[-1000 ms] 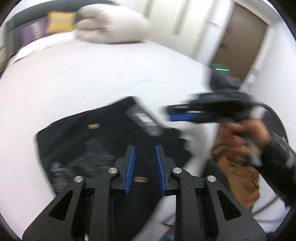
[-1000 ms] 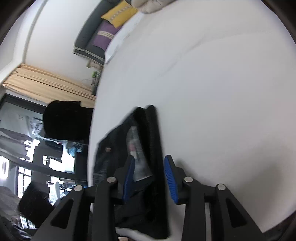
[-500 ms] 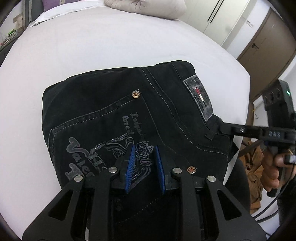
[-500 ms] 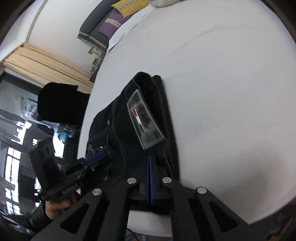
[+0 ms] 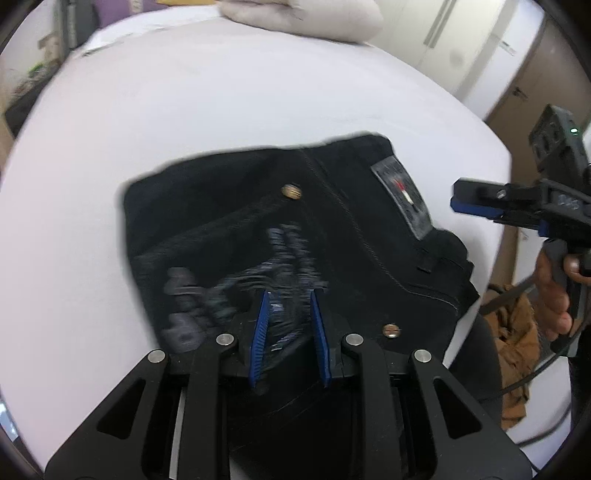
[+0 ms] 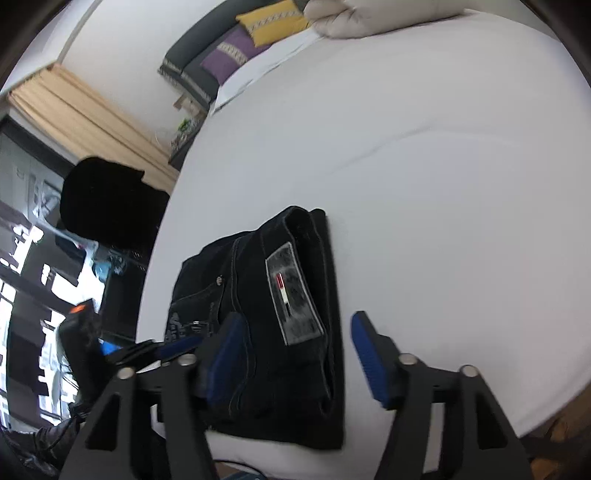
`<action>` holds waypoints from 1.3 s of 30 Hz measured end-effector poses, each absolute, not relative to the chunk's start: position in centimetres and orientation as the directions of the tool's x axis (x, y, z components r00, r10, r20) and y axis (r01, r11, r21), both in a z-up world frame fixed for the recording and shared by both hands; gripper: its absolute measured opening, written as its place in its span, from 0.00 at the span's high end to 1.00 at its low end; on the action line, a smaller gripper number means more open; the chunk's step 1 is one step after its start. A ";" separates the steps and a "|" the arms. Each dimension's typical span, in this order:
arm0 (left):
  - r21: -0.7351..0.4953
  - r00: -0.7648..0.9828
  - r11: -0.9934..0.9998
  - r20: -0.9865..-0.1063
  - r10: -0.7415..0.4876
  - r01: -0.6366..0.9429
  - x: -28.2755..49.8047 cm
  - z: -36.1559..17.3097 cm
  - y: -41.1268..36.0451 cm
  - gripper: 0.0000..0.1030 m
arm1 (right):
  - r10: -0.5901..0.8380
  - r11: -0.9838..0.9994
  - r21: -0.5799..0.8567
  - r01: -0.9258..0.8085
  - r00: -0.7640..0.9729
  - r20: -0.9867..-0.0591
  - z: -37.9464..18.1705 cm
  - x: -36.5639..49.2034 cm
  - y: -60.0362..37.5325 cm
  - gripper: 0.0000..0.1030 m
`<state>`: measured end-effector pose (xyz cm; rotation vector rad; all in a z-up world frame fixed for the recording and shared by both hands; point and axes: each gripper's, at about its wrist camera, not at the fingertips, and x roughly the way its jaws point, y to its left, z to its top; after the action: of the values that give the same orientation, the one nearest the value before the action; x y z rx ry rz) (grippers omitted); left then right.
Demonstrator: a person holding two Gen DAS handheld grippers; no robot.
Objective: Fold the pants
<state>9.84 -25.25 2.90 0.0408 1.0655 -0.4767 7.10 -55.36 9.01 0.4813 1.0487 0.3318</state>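
Observation:
Black jeans (image 5: 295,229) lie folded into a compact stack on the white bed, back pocket print and grey waistband patch (image 5: 402,195) facing up. My left gripper (image 5: 288,299) is open just above the printed pocket, holding nothing. My right gripper (image 6: 295,325) is open wide over the waistband end of the jeans (image 6: 258,295), empty; it also shows in the left wrist view (image 5: 476,203) at the right, clear of the cloth. The left gripper appears in the right wrist view (image 6: 162,347) at the stack's left edge.
The white bed (image 5: 221,92) stretches beyond the jeans. A beige pillow (image 5: 303,14) lies at its far end, with yellow (image 6: 273,22) and purple cushions (image 6: 229,55) behind. A door (image 5: 532,74) stands far right. A brown cloth (image 5: 517,339) lies off the bed's right edge.
My right gripper was shut at the jeans' waistband edge half a second ago; it has opened wide and pulled back. My left gripper has lifted slightly off the stack.

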 end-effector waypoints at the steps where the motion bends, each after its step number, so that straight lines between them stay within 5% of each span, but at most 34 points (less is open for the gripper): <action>1: -0.167 0.420 0.910 -0.845 -0.330 0.380 9.8 3.6 -24.5 0.64 | 0.482 0.854 0.519 -0.044 0.443 -0.755 8.5 7.9 -54.8 0.33; 2: -0.144 0.442 0.921 -0.844 -0.306 0.363 9.8 4.1 -23.9 0.31 | 0.468 0.866 0.498 -0.044 0.425 -0.775 8.1 8.6 -54.4 0.32; 4: -0.107 0.486 0.945 -0.836 -0.254 0.310 10.0 4.8 -22.3 0.12 | 0.453 0.881 0.469 -0.056 0.385 -0.804 6.9 9.2 -53.9 0.31; 17: -0.155 0.373 0.949 -0.892 -0.254 0.275 11.6 1.1 -21.1 0.12 | 0.460 0.886 0.450 -0.111 0.338 -0.821 4.7 9.6 -52.1 0.28; 25: -0.175 0.362 0.948 -0.894 -0.266 0.265 12.2 1.1 -20.6 0.12 | 0.455 0.886 0.456 -0.083 0.353 -0.818 5.1 9.1 -52.7 0.43; 33: -0.374 0.265 0.906 -0.869 -0.417 0.199 13.7 -0.2 -18.6 0.13 | 0.466 0.877 0.476 -0.062 0.347 -0.814 4.6 9.2 -53.0 0.50; 37: -0.422 0.251 0.884 -0.850 -0.462 0.199 14.2 -0.1 -18.6 0.38 | 0.454 0.884 0.463 -0.061 0.346 -0.821 4.6 9.2 -52.7 0.53; 39: -0.412 0.251 0.885 -0.853 -0.458 0.215 14.2 0.5 -18.9 0.46 | 0.431 0.898 0.434 -0.076 0.352 -0.830 5.2 9.0 -52.1 0.64</action>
<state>14.21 -18.95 0.52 -0.2291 1.2367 -0.4629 8.98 -52.13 5.16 0.3474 1.1702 0.3370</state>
